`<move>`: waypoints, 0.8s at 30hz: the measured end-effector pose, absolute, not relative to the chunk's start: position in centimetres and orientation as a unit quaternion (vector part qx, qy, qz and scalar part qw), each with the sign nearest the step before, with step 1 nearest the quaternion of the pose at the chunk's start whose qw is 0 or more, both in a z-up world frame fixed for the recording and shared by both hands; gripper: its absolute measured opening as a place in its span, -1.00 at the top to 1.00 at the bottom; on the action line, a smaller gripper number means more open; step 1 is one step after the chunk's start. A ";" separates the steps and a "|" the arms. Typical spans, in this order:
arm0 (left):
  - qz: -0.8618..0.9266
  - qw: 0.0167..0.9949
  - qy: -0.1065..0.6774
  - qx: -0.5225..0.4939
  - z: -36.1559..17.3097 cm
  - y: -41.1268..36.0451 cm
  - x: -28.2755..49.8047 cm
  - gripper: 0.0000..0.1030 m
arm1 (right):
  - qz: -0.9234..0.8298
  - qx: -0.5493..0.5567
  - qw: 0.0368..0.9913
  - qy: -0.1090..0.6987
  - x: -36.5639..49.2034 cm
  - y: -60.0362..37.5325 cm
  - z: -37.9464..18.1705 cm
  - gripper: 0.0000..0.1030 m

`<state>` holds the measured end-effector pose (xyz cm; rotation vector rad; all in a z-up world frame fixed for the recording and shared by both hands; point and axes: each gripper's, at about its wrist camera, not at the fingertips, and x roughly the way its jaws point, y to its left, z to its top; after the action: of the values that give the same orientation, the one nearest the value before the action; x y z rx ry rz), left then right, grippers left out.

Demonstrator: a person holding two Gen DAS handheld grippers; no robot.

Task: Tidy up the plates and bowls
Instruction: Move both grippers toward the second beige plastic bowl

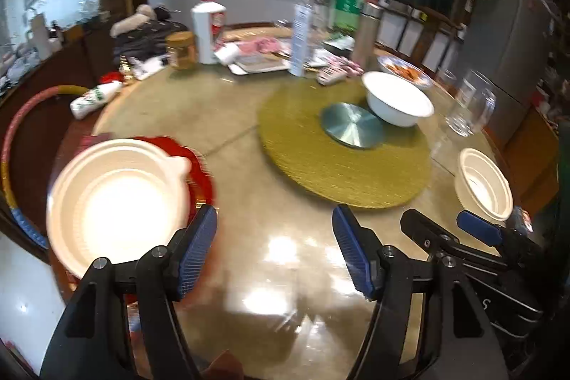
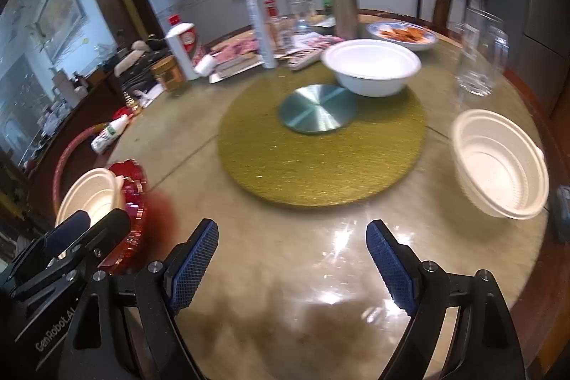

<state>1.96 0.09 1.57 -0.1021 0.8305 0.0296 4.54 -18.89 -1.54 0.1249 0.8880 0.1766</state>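
A cream plastic bowl (image 1: 117, 202) sits on a red scalloped plate (image 1: 199, 166) at the table's near left; both also show in the right wrist view, the bowl (image 2: 89, 198) and the plate (image 2: 133, 202). A second cream bowl (image 1: 484, 184) lies at the right edge, also in the right wrist view (image 2: 498, 162). A white bowl (image 1: 397, 98) stands on the yellow-green turntable mat (image 1: 320, 159). My left gripper (image 1: 274, 251) is open and empty, just right of the plated bowl. My right gripper (image 2: 292, 259) is open and empty over bare table; it also shows in the left wrist view (image 1: 449, 227).
A round metal disc (image 1: 351, 125) lies at the mat's centre. A blue-rimmed plate of orange food (image 2: 402, 34), clear glass jars (image 2: 481, 59), bottles, a steel flask (image 2: 343, 6) and packets crowd the far side. A hoop (image 1: 21, 138) leans at the left edge.
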 end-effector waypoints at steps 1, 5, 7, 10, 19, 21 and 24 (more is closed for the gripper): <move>0.007 0.913 0.406 -0.047 1.5 -0.7 2.2 -0.30 | 0.078 0.065 0.897 0.430 4.5 -19.9 -1.7 -0.69; -0.017 0.909 0.414 -0.034 1.5 -3.4 2.8 -0.30 | 0.059 0.078 0.896 0.434 4.3 -23.0 -1.8 -0.69; -0.032 0.905 0.423 -0.034 1.4 -4.7 3.4 -0.30 | 0.051 0.083 0.896 0.434 4.2 -24.5 -1.8 -0.69; -0.046 0.902 0.429 -0.032 1.5 -6.4 4.0 -0.30 | 0.046 0.100 0.894 0.434 3.9 -27.0 -1.4 -0.68; -0.104 0.884 0.455 -0.024 1.0 -14.3 7.2 -0.41 | 0.017 0.170 0.892 0.419 2.4 -36.7 1.1 -0.69; -0.110 0.881 0.459 -0.016 0.6 -16.2 7.9 -0.41 | -0.003 0.181 0.887 0.424 2.8 -39.1 1.0 -0.68; -0.117 0.877 0.465 -0.010 -0.1 -18.6 9.2 -0.41 | -0.032 0.208 0.876 0.434 3.9 -42.6 0.0 -0.68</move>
<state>9.17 -18.57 -0.06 -0.0215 0.9710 -0.2430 3.86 -42.59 0.02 0.4336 0.9060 -0.0664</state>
